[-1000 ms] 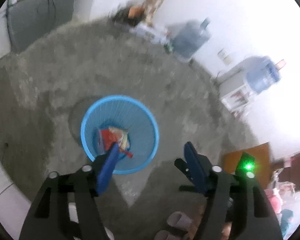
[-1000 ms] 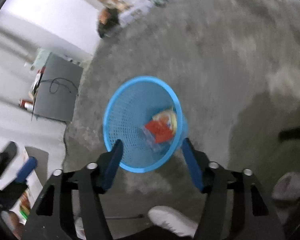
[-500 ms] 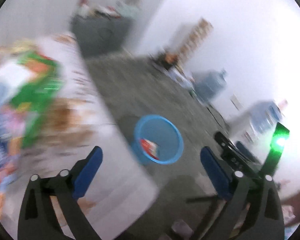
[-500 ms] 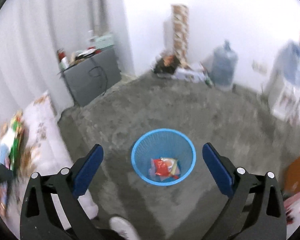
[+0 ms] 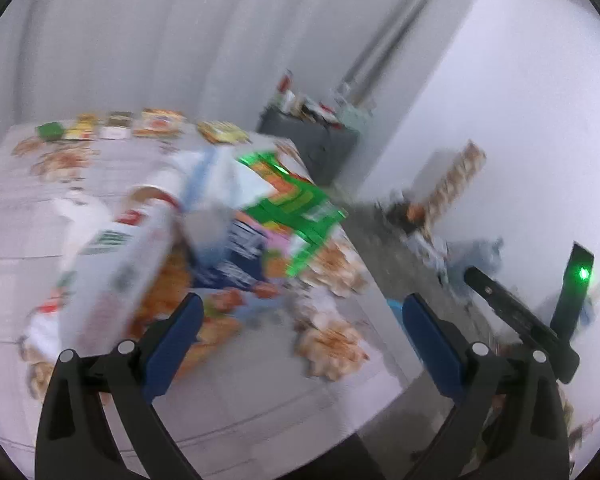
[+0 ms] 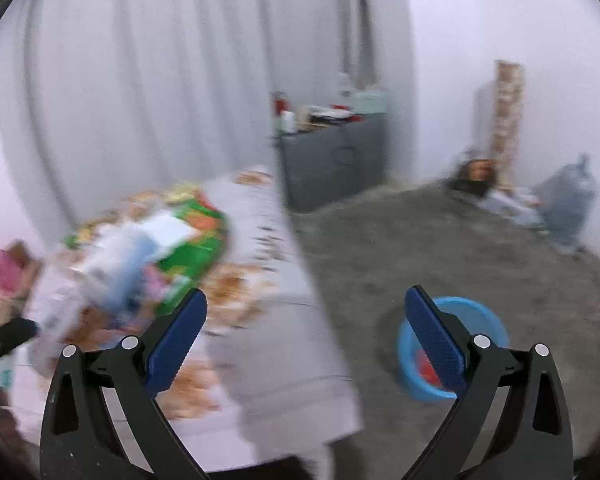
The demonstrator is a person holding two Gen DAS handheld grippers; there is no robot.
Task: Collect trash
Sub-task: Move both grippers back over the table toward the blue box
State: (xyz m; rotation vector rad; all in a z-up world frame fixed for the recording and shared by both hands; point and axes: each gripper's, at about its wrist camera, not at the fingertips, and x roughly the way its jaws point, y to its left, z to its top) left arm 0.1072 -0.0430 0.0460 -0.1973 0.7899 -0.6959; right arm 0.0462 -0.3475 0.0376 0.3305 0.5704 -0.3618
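cluttered tabletop point(image 5: 260, 400) beside grey floor, empty cartons point(image 5: 116, 264) piled on it.
both hand-held grippers, left point(image 5: 300, 340) and right point(image 6: 304, 336), spread empty; cartons look light, crushable: pinch an edge.

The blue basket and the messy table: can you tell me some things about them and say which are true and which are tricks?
1. The blue basket stands on the grey floor. True.
2. The basket is empty. False: something red lies inside.
3. The left gripper holds a wrapper. False: its jaws are open, with nothing between them.
4. A green packet lies among the litter on the table. True.
5. The right gripper has its jaws wide open. True.
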